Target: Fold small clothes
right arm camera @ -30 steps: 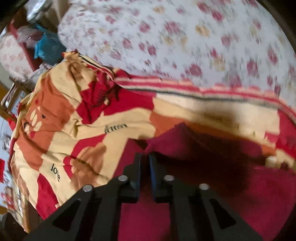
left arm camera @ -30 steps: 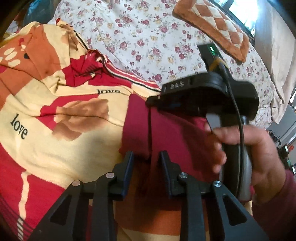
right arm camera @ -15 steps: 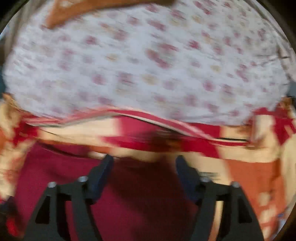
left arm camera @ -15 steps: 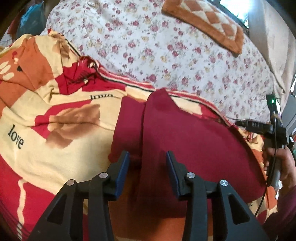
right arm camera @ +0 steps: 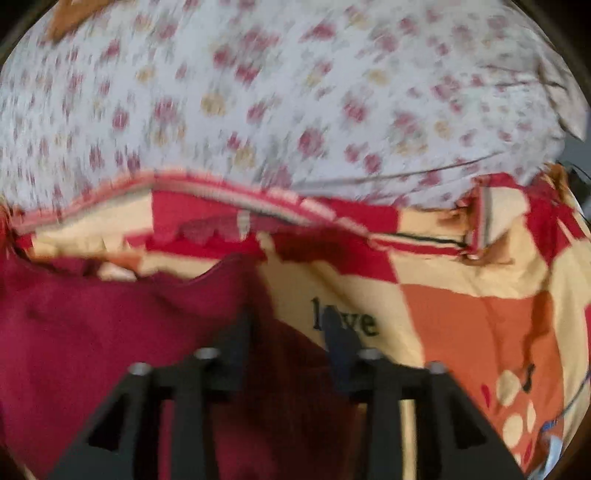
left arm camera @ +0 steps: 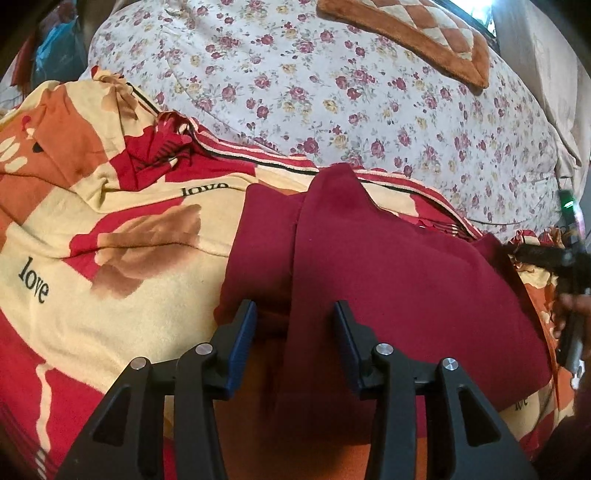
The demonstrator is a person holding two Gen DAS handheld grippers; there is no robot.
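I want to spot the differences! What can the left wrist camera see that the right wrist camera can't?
Only the left view shows the brown checkered cushion, a blue bag and the other hand holding its tool. Only the right view shows the blanket's turned-up corner. Both show the dark red garment on the "love" blanket, the flowery sheet and open tongs over the cloth: left tongs, right tongs.

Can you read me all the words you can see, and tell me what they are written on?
"love" in black, low left on the cream, red and orange printed blanket.
"love" again, higher on that blanket by the dark red folded garment.
"love" in the right wrist view, partly behind a gripper finger.
Black letters at the blanket's lower right: unreadable.
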